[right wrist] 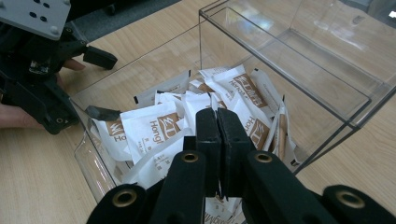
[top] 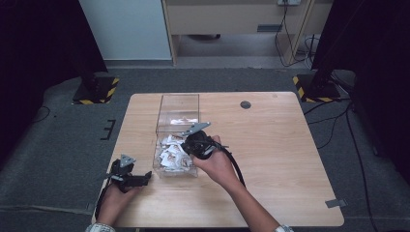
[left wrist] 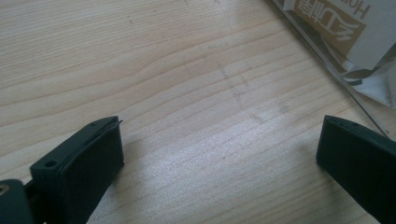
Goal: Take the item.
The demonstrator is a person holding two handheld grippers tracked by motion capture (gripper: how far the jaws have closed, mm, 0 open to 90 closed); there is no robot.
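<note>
At the near edge of the wooden bench [top: 270,159], two forearms are seen coming in from below, each hand gripping a tool. The left hand-held gripper [top: 145,178] is held low at the bench's near left corner, just beside the clear plastic box [top: 179,104]; in the left gripper view its jaws are spread wide apart over bare wood, with nothing between them and a box wall seen at the upper right. The right hand-held gripper [right wrist: 218,122] is poised over the near end of the box, its jaws pressed together; whether anything is pinched between them cannot be told. Directly beneath it, white-and-brown sachets [right wrist: 154,128] are heaped in the near compartment of the box, printed with brown labels. Beyond a transparent divider, the far compartment is seen with a few sachets [top: 181,121] on its floor. Farther back on the bench, a dark round grommet [top: 245,104] is set into the wood. Grey carpet [top: 217,77] is laid beyond, and two black stands with yellow-and-black striped bases [top: 96,89] are placed on it.
</note>
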